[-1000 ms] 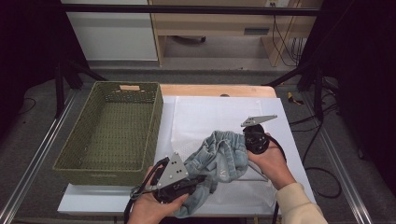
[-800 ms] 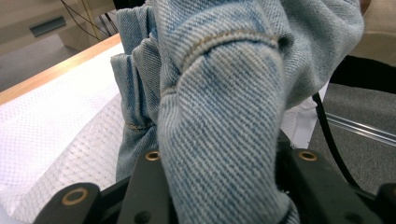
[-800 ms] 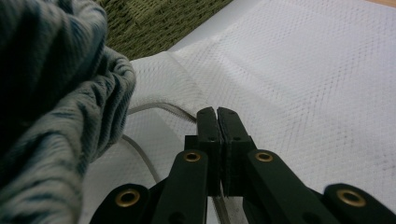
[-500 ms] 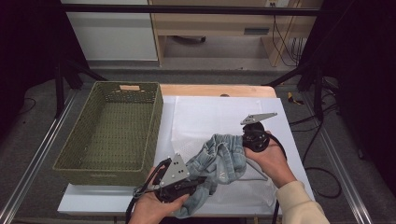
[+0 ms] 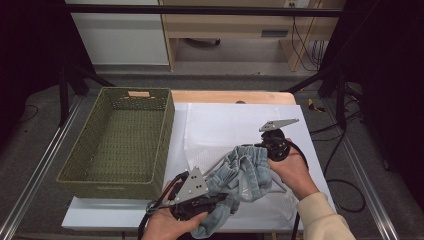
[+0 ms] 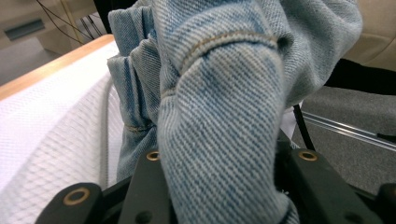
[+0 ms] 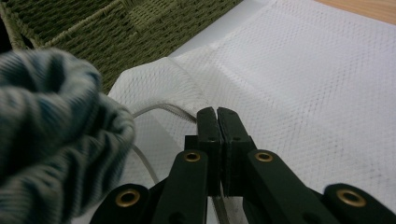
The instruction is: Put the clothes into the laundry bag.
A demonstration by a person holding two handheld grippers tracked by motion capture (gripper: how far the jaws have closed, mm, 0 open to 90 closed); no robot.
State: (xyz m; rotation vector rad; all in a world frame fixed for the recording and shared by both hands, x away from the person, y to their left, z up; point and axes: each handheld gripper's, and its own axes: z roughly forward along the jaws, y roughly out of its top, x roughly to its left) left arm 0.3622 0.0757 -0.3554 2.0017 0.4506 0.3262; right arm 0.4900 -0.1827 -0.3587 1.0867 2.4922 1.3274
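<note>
High view: left gripper (image 5: pixel 212 202) clamps denim garment (image 5: pixel 245 175); right gripper (image 5: pixel 260 147) pinched shut on mesh bag (image 7: pixel 299 84) edge. Keep bag mouth taut, feed denim inside.

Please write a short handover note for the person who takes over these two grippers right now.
Left gripper: shut on a thick fold of the denim garment.
Right gripper: jaws shut, no denim between them; whether they pinch the white mesh bag I cannot tell.
Things: the garment lies bunched on the mesh bag; the green basket stands left of it.
Done: one side of the garment is gripped.
Left: probably moving it into the bag or basket; it is in neither yet.
</note>
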